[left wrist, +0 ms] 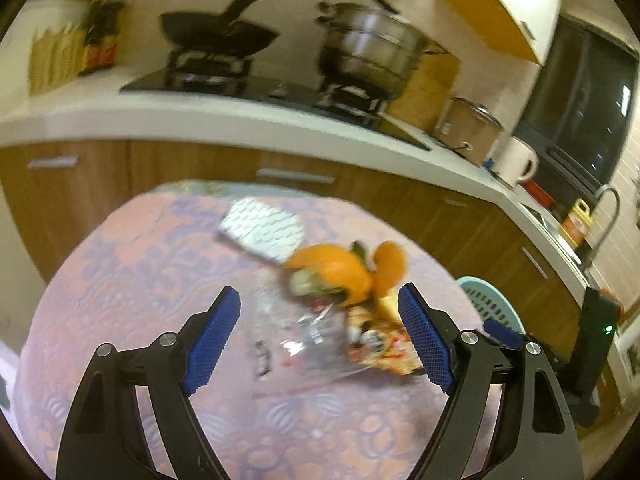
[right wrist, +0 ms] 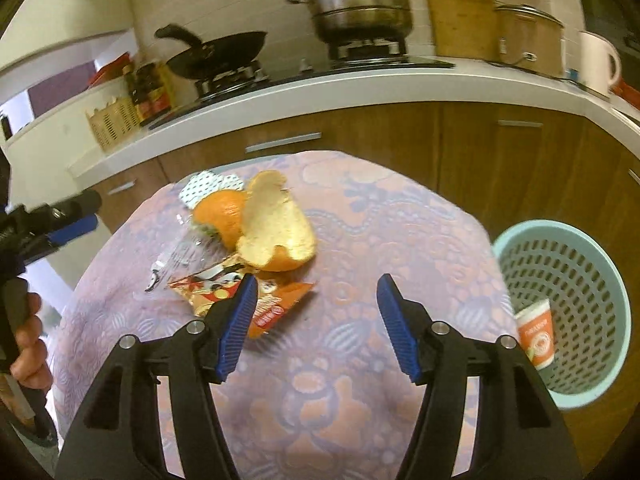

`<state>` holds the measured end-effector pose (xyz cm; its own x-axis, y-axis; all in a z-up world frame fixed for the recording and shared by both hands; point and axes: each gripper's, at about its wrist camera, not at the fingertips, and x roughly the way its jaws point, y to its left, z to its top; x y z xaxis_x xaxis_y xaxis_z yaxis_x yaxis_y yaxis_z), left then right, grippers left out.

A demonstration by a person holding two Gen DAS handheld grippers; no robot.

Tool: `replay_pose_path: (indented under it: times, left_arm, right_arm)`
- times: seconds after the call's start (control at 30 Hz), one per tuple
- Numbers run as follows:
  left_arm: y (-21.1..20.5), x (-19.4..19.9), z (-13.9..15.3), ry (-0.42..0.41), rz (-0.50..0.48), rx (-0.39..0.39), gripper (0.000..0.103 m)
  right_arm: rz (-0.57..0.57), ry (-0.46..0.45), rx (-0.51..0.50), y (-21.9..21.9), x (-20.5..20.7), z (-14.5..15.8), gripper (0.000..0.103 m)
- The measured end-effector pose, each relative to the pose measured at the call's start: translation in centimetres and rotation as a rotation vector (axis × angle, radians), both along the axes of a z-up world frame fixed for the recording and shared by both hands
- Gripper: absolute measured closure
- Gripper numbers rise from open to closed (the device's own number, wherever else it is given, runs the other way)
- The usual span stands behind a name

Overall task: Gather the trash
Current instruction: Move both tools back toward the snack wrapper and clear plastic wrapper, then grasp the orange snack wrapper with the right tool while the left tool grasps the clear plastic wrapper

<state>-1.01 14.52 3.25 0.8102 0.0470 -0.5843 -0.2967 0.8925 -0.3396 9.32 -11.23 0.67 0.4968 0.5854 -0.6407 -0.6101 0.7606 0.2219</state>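
A trash pile lies on the round table with a pink patterned cloth (right wrist: 360, 240). It holds orange peel (right wrist: 276, 224), a red and yellow snack wrapper (right wrist: 280, 304), a clear plastic wrapper (right wrist: 180, 258) and a white dotted wrapper (right wrist: 204, 186). My right gripper (right wrist: 316, 292) is open and empty, just in front of the peel, its left finger over the snack wrapper. My left gripper (left wrist: 320, 312) is open and empty above the clear plastic wrapper (left wrist: 296, 340), with the peel (left wrist: 344, 270) just beyond. The white dotted wrapper (left wrist: 264, 232) lies farther back.
A light blue perforated basket (right wrist: 568, 300) stands on the floor right of the table with an orange and white cup (right wrist: 536, 336) inside. Behind the table runs a kitchen counter (right wrist: 360, 84) with a stove, a black pan (right wrist: 216, 54) and a steel pot (right wrist: 360, 4). Wooden cabinets are below.
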Motion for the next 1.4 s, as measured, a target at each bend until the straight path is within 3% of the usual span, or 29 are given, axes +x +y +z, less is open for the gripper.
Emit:
replay_pose_path:
  times: [0.17,0.37,0.6,0.8,0.83,0.9,0.93,1.0,1.03,1.17,1.27,1.4]
  left_arm:
    - [1.2,0.0,-3.3,0.073,0.040,-0.035,0.024]
    - [1.3,2.6,-7.3,0.218,0.041,-0.026,0.028]
    - [-0.2,3.7,-7.6,0.234,0.035,0.056,0.032]
    - [-1.7,4.5,-7.6,0.232,0.010,0.081,0.057]
    - [-2.0,4.6,-7.6,0.234,0.006,0.089,0.060]
    - [-2.2,4.6,-7.6,0.240,0.012,0.103,0.074]
    - [-2.1,4.5,-7.6,0.242,0.018,0.105,0.078]
    - [-1.7,4.2,-7.8,0.242,0.026,0.093,0.098]
    - [-1.3,3.8,-7.8,0.239,0.032,0.073,0.101]
    - [-0.5,2.1,-7.4,0.204,0.036,0.016,0.103]
    - [-0.4,0.5,-6.2,0.187,0.032,0.025,0.103]
    - [-0.7,-2.2,-5.2,0.208,-0.004,0.049,0.103]
  right_arm:
    - [0.041,0.020,-0.020,1.8,0.1,-1.1,0.038]
    - [0.045,0.056,-0.062,3.2,0.2,-3.1,0.038]
    - [0.021,0.106,-0.106,3.7,1.1,-4.0,0.038]
    - [0.046,0.135,-0.127,4.4,1.2,-4.6,0.039]
    - [0.052,0.138,-0.129,4.4,1.2,-4.6,0.040]
    - [0.078,0.140,-0.127,4.5,1.0,-4.5,0.054]
    - [0.091,0.140,-0.127,4.7,0.8,-4.5,0.071]
    - [0.107,0.132,-0.135,5.0,0.5,-4.5,0.080]
    - [0.115,0.126,-0.133,5.0,0.2,-4.4,0.088]
    - [0.115,0.092,-0.124,4.8,-0.4,-4.0,0.099]
    - [0.114,0.103,-0.089,3.7,-0.8,-3.6,0.100]
    - [0.120,0.060,-0.131,1.9,-2.3,-2.9,0.102]
